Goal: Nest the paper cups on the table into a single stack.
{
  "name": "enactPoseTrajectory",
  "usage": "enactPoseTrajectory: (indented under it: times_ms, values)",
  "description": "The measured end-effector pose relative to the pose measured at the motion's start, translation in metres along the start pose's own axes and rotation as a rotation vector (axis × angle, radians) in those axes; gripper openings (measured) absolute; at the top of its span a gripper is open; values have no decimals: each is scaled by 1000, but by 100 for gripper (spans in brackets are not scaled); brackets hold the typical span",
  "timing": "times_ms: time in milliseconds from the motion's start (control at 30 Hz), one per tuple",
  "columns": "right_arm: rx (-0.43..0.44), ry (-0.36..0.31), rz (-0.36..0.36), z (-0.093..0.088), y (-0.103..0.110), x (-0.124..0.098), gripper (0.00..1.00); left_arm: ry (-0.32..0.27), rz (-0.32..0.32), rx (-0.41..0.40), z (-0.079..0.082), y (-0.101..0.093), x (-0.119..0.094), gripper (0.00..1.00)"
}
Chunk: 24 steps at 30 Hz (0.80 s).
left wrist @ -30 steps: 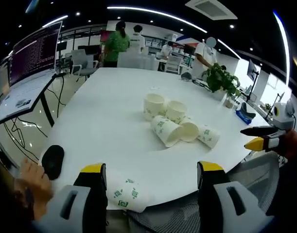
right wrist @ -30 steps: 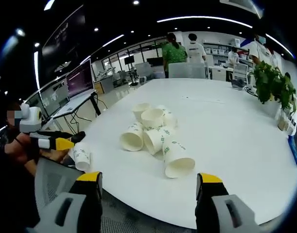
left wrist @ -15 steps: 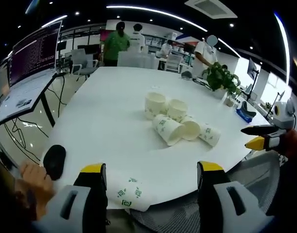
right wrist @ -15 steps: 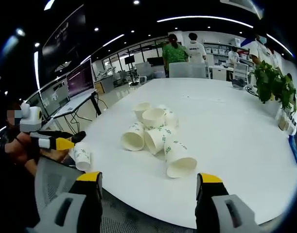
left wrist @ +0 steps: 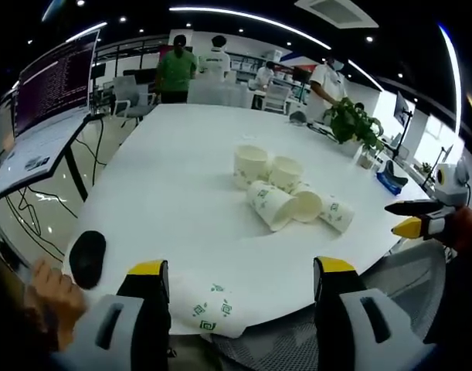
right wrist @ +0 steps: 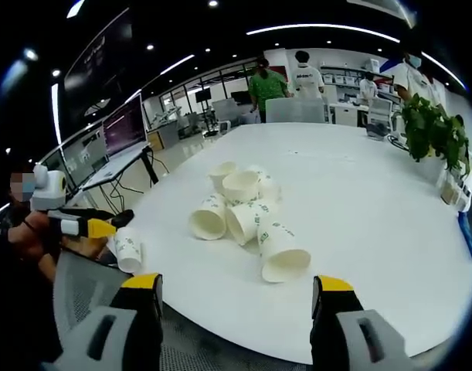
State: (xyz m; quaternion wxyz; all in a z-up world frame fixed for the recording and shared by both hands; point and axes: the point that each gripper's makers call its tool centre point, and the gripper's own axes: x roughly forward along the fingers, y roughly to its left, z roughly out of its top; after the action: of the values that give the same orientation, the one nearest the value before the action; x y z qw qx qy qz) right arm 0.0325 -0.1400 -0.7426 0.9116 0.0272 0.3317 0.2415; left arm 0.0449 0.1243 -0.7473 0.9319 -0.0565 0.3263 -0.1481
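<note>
A: Where do the cups stand?

B: One paper cup [left wrist: 208, 313] lies sideways at the near edge of the white surface [left wrist: 166, 193], against one jaw of the left gripper [left wrist: 236, 290], whose jaws sit wide with nothing pinched. From the right gripper view that same cup hangs just beyond the left gripper's tips. The cluster of cups [left wrist: 286, 193] sits well apart, mid-surface: some upright, some tipped over and touching.

A: And the right gripper [right wrist: 236, 297]?

B: Jaws wide, holding nothing, hovering off the near edge, facing the cluster [right wrist: 247, 216].

A: What could go wrong?

B: I'd judge the edge cup is the risk. It's light and seems to overhang; a nudge from one jaw could roll it off. Squeeze too hard and the wall would crumple, and it wouldn't nest. In the cluster, the lying cups lean on each other, so pulling one could send the others rolling.

A: Anything in the way?

B: A black mouse [left wrist: 87, 259] sits beside a hand [left wrist: 54, 297] at the left edge, close to the loose cup. A potted plant [left wrist: 351, 124] stands at the far side, and people [left wrist: 174, 69] stand beyond the surface. A monitor [left wrist: 54, 85] is off to the left.
</note>
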Motion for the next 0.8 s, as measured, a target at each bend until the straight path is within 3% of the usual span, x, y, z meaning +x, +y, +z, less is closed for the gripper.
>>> enactPoseTrajectory:
  times_ms: [500,800]
  values:
    - [13,-5,-13,3,0,0,80,15,-6,2,2,12,5,76]
    - [19,-7,-24,2,-4,0,80,75,-43,40,-2,19,11,74]
